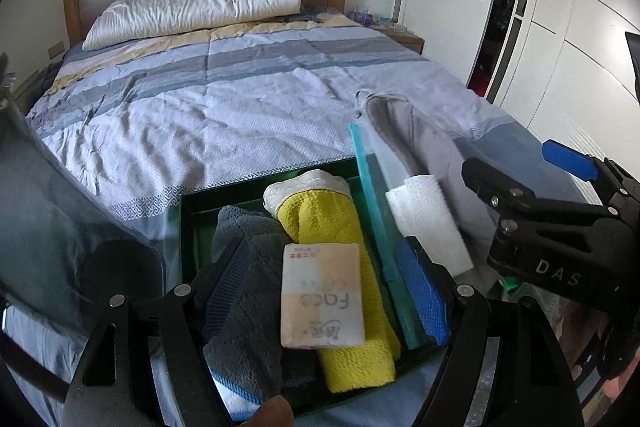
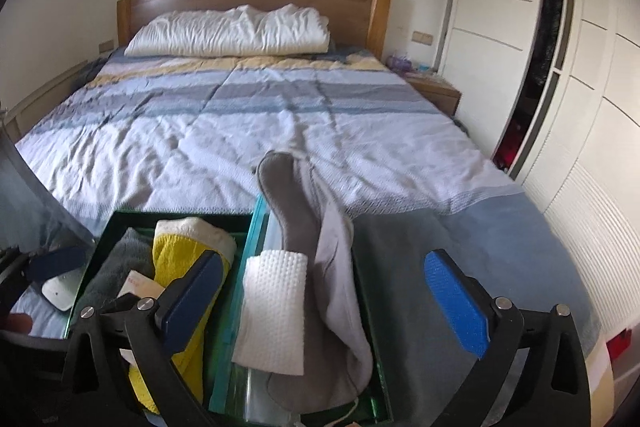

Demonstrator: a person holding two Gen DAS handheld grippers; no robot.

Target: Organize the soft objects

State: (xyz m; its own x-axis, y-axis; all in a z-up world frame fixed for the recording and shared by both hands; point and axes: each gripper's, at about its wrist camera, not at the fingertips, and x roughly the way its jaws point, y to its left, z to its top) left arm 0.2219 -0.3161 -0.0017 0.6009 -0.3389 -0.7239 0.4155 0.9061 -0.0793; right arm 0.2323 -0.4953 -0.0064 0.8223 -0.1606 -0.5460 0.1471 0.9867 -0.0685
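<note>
A dark green tray (image 1: 188, 211) lies at the foot of the bed. In it are a rolled yellow towel (image 1: 340, 227), a grey cloth (image 1: 244, 291) and a pack of face tissues (image 1: 322, 295) on top. My left gripper (image 1: 326, 291) is open, its blue pads either side of the pack, not touching it. A second green tray (image 2: 380, 379) to the right holds a grey and white garment (image 2: 304, 215) and a white rolled cloth (image 2: 276, 307). My right gripper (image 2: 336, 311) is open above them, holding nothing; its body shows in the left wrist view (image 1: 560, 235).
The bed (image 2: 248, 115) has a striped blue cover and a white pillow (image 2: 232, 31) by a wooden headboard. A nightstand (image 2: 436, 91) and a white wardrobe (image 2: 580, 107) stand on the right. A teal strip (image 2: 250, 259) lies between the trays. A white device (image 2: 60, 289) lies left of them.
</note>
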